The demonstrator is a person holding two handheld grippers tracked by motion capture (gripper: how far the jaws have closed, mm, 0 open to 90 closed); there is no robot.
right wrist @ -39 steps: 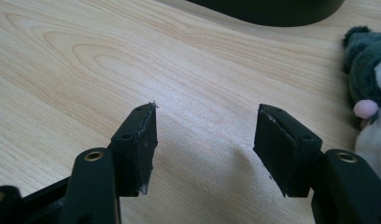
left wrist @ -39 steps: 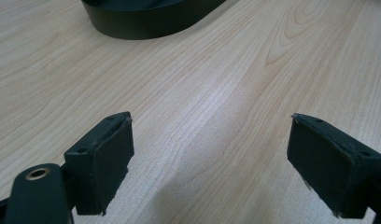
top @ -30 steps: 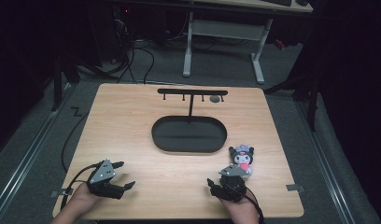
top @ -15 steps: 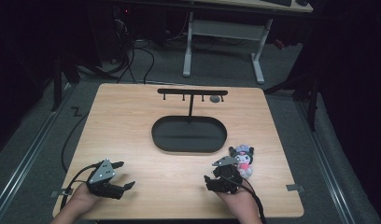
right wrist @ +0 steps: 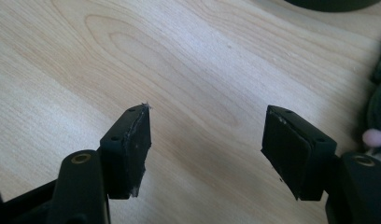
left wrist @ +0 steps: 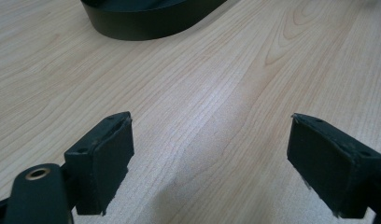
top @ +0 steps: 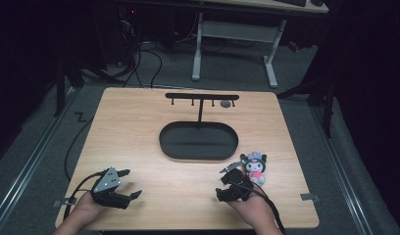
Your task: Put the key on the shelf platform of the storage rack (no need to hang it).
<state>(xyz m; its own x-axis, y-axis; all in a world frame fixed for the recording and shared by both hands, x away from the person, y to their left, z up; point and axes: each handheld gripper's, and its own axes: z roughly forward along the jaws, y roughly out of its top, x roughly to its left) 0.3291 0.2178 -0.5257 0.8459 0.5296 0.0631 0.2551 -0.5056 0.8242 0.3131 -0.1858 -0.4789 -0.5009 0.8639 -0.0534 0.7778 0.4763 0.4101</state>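
At the near edge of the pale wooden table (top: 139, 127), the left gripper (top: 130, 185) rests with its jaws spread wide and nothing between them. To the right, the right gripper (top: 226, 182) has just been opening its jaws; they stand apart over bare wood, grasping nothing. The small black-and-white plush doll with a pink front (top: 256, 167) sits just beside that gripper, on its right. To take it well, I would swing the jaws right until the doll is centred between the pads, then close on its body. Farther off lies the black oval tray (top: 198, 142) with its hook stand (top: 202, 97).
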